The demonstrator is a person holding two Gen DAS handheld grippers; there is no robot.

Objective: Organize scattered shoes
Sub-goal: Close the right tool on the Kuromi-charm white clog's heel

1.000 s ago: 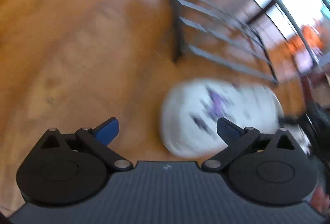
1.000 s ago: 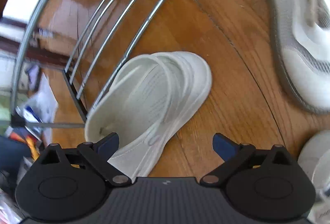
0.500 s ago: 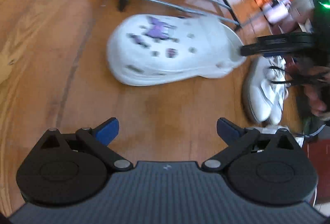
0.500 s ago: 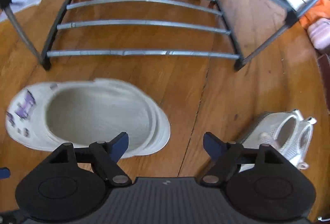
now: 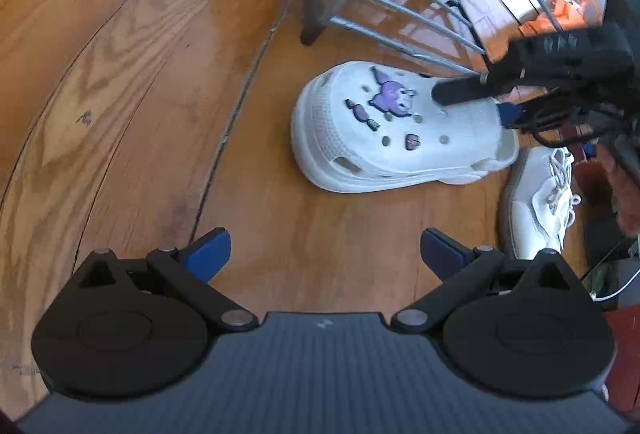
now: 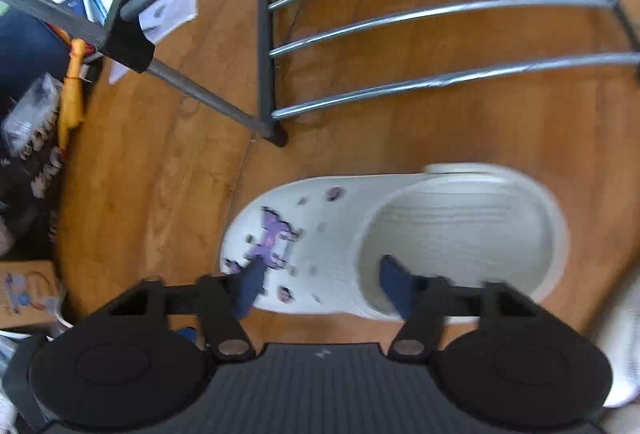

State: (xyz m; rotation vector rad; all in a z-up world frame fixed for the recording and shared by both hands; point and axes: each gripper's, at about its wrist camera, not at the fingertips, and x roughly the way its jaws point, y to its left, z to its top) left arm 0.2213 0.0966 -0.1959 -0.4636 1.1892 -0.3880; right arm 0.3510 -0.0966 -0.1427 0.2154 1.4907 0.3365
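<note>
Right gripper jaws closing around the white clog's upper, beside the shoe rack. The rack's bars are bare. Left gripper jaws gape wide, holding nothing.

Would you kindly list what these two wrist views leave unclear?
- Right gripper grip on the white clog: right wrist view blurred; its jaws are closing astride the upper, contact unclear.
- White sneaker: left wrist view, heel hidden by the dark gripper body; right wrist view, cut off at the edge.
- Shoe rack: upper tiers cut off in both views.
</note>
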